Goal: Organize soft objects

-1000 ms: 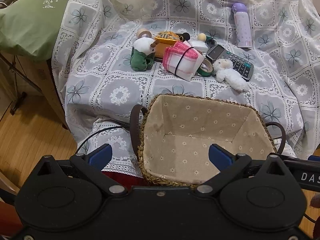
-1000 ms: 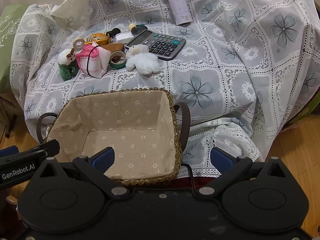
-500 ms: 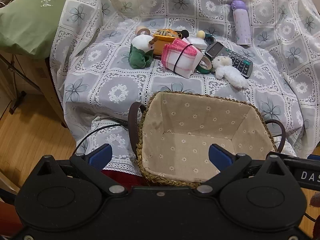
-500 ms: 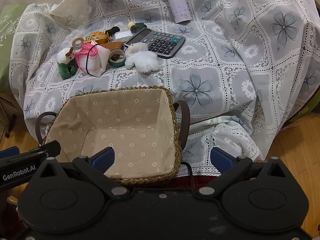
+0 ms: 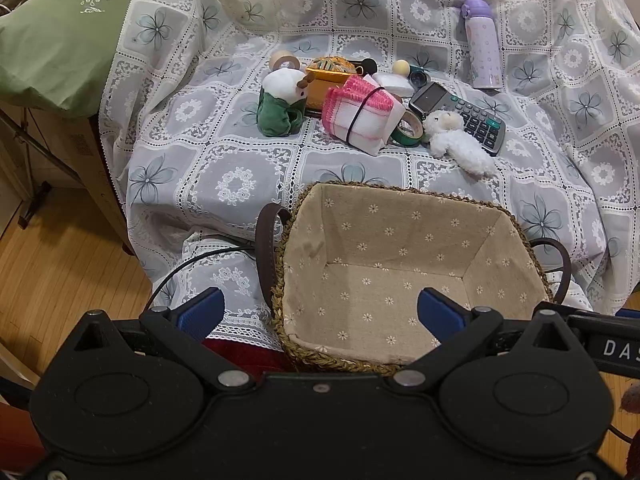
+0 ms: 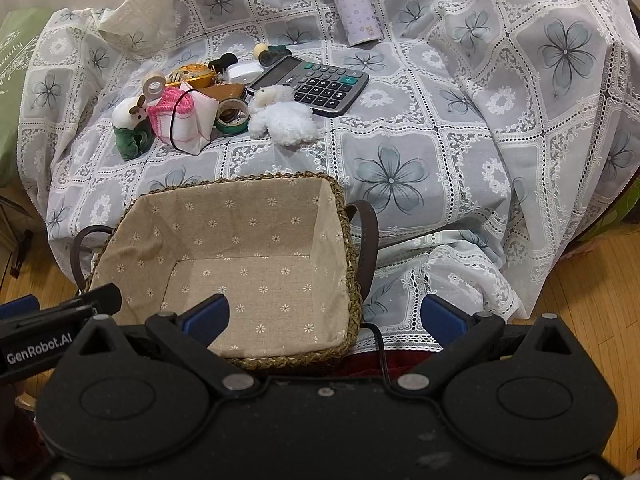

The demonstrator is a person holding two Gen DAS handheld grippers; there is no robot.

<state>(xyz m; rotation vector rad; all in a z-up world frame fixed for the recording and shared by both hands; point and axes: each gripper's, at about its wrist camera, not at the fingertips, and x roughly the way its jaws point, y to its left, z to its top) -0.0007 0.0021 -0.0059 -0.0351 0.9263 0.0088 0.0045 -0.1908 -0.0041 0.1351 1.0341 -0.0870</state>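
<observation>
While you have drawn both cameras slightly back from the cloth over the last second, nothing on it has shifted, so the sorting has yet to begin. Your left gripper [image 5: 321, 312] and right gripper [image 6: 324, 316] both hang spread wide and empty above the near edge of the basket [image 5: 400, 196], whose lined inside holds nothing. Beyond it lie the soft pieces: green-dressed plush [image 5: 282, 104], pink-trimmed cloth bundle [image 5: 362, 114], white fluffy toy [image 5: 454, 138]. Small items behind the bundle overlap and are hard to identify; the basket's near rim is hidden by the gripper bodies.
</observation>
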